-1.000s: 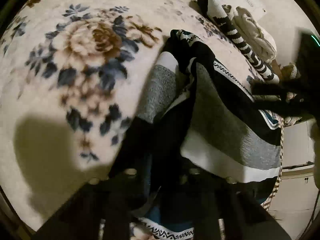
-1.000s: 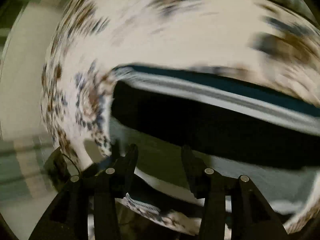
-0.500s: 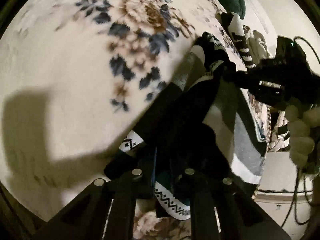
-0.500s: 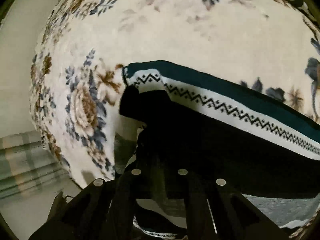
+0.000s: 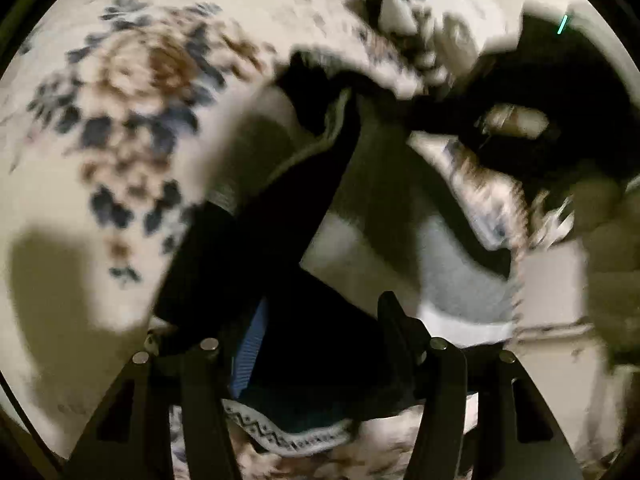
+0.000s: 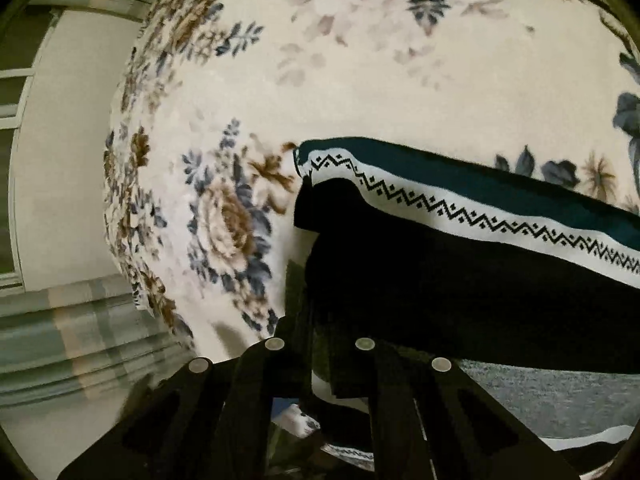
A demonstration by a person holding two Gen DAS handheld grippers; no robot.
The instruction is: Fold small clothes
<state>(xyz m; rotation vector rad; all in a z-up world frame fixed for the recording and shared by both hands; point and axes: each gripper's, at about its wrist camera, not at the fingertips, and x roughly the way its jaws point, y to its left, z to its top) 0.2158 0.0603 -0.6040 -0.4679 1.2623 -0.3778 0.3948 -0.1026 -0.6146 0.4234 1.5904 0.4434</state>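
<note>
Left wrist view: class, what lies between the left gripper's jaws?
Dark folds of the striped garment lie between the left gripper's parted jaws, which have just been opening.

My left gripper has just let go; its jaws, clamped on the dark striped garment a moment ago, have been opening and now stand apart with the cloth loose between them; my right gripper, open over the garment's edge a second ago, is now pinched shut on its black fold.
</note>
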